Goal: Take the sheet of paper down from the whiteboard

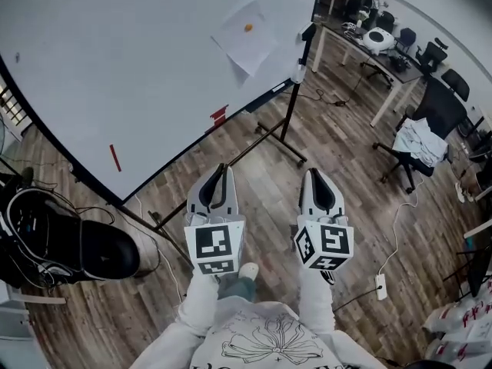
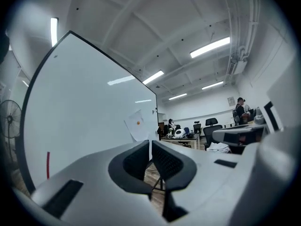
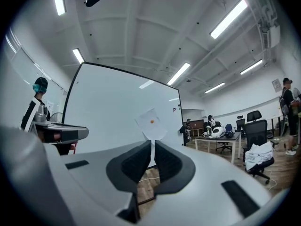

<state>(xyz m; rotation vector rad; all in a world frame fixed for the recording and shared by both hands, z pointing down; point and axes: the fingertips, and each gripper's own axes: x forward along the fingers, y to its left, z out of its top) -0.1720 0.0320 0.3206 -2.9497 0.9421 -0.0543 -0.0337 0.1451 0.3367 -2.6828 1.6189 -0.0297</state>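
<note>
The paper [image 1: 246, 35] hung tilted on the whiteboard [image 1: 115, 60], well ahead; right gripper [image 1: 321, 181] nearer; left gripper [image 1: 217, 181] alongside; both closed, empty.

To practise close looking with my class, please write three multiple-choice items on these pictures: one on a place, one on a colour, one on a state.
1. Where is the white sheet of paper?
A. On the floor.
B. On the large white whiteboard.
C. On a desk.

2. What colour is the small round magnet on that sheet?
A. Blue.
B. Green.
C. Orange.

3. How are the left gripper and the right gripper?
A. Both shut and empty.
B. Both wide open.
C. Each shut on the paper.

Answers:
1 B, the sheet hangs tilted on the board's face.
2 C, an orange dot shows on the sheet in all three views.
3 A, each gripper view shows the jaws together with nothing between them.
</note>
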